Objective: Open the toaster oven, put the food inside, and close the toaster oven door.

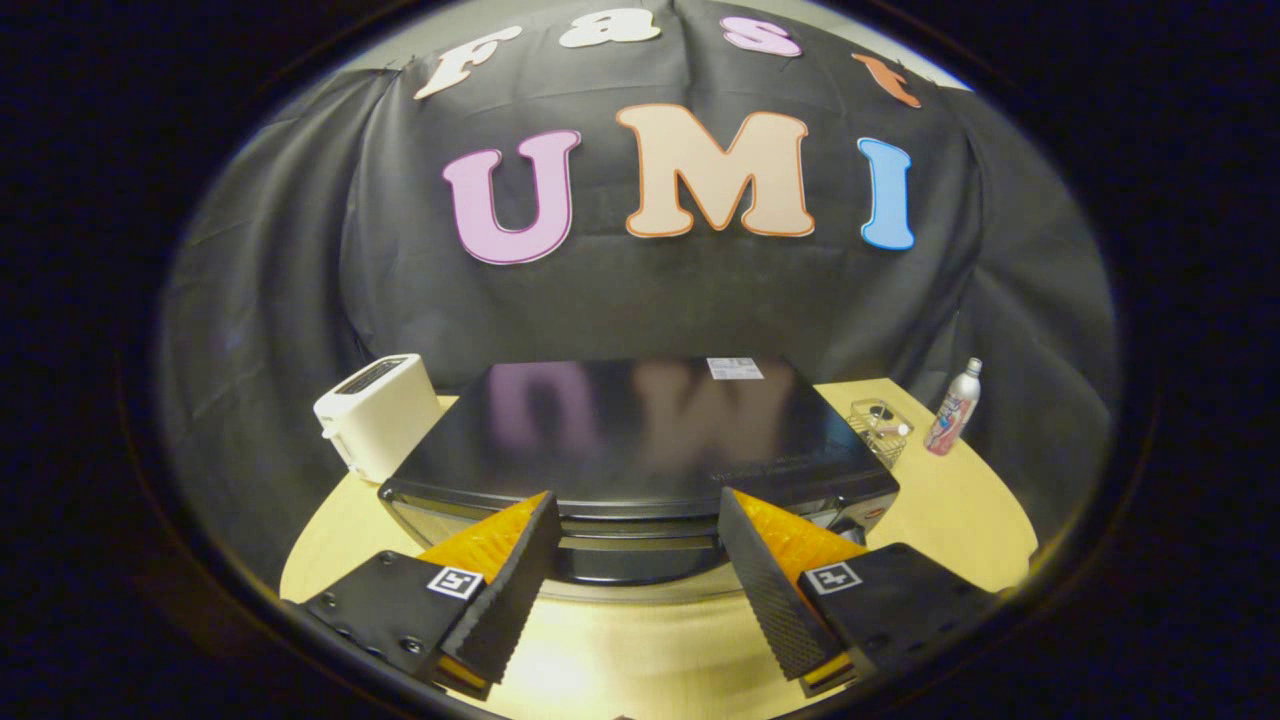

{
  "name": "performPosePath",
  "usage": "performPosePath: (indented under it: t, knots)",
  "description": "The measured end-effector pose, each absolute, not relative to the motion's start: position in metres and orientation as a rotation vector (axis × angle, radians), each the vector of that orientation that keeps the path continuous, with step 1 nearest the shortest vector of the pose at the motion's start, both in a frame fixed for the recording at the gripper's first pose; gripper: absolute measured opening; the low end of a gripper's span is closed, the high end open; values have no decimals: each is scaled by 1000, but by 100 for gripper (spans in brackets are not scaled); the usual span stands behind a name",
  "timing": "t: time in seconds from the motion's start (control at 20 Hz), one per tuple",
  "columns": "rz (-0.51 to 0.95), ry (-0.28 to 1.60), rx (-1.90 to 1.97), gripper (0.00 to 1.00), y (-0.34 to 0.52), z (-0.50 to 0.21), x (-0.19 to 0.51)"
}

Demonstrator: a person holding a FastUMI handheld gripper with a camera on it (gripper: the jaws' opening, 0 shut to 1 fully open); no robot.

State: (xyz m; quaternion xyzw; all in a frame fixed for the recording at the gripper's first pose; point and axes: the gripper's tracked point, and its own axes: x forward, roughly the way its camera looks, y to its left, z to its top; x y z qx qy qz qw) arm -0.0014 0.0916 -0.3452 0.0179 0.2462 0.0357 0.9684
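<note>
The gripper [638,520] is held level and pointing forward, its jaws spread wide apart, gripping nothing.

Black cloth wall [640,300] draped behind; pale wooden table [960,510], round-edged, warm glare on near surface.

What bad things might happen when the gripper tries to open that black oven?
1. The gripper is open, high at the toaster oven top's front edge; closing here might miss the door handle just below.
2. Pulling hard might drag the oven along the table.
3. A wide swing could bump the white toaster beside it.
</note>
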Motion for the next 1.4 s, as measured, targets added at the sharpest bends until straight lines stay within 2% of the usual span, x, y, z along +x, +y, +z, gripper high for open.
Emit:
performPosePath:
  t: [0.6, 1.15, 1.4]
  knots:
    - [63, 591, 20, 100, 81, -366, -80]
    - [53, 802, -13, 100, 75, -439, -150]
    - [55, 871, -17, 100, 82, -476, -159]
